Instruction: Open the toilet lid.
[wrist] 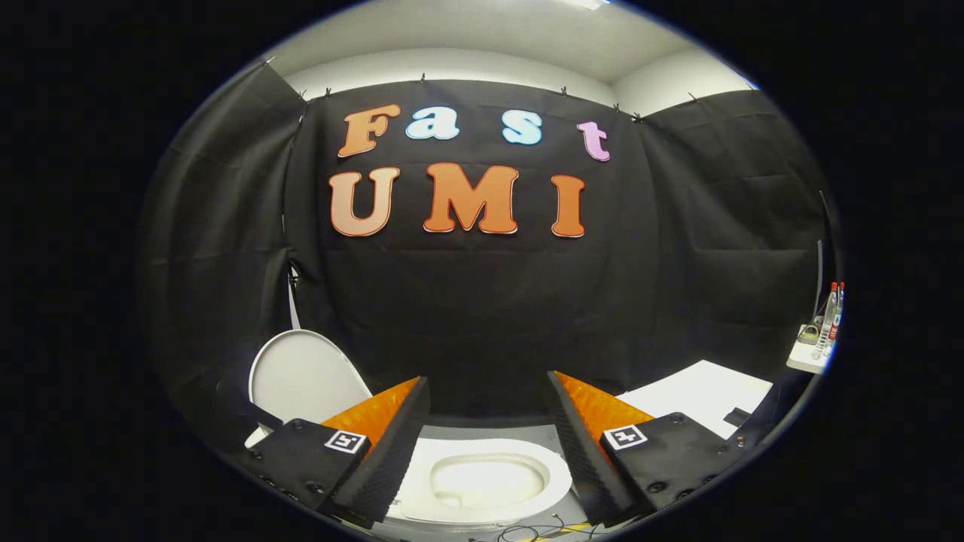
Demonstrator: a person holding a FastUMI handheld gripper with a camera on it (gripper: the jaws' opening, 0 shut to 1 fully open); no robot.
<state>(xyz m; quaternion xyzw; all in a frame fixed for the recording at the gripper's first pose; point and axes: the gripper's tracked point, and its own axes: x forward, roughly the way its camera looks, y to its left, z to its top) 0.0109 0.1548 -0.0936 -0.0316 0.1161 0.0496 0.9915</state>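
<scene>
A white toilet (482, 482) sits on the floor below and between my fingers, its seat ring and bowl showing from above. Its white oval lid (301, 376) stands raised and upright to the left, behind my left finger (392, 436), against the black cloth wall. My gripper (489, 399) hangs above the bowl, open wide, with nothing between the fingers. The right finger (584, 436) partly covers the seat's right rim.
A white flat surface (700, 395) lies to the right beyond the right finger. Further right a small shelf (809, 354) carries bottles (831, 316). Loose cables (535, 533) lie on the grey floor in front of the toilet. Black cloth encloses the booth.
</scene>
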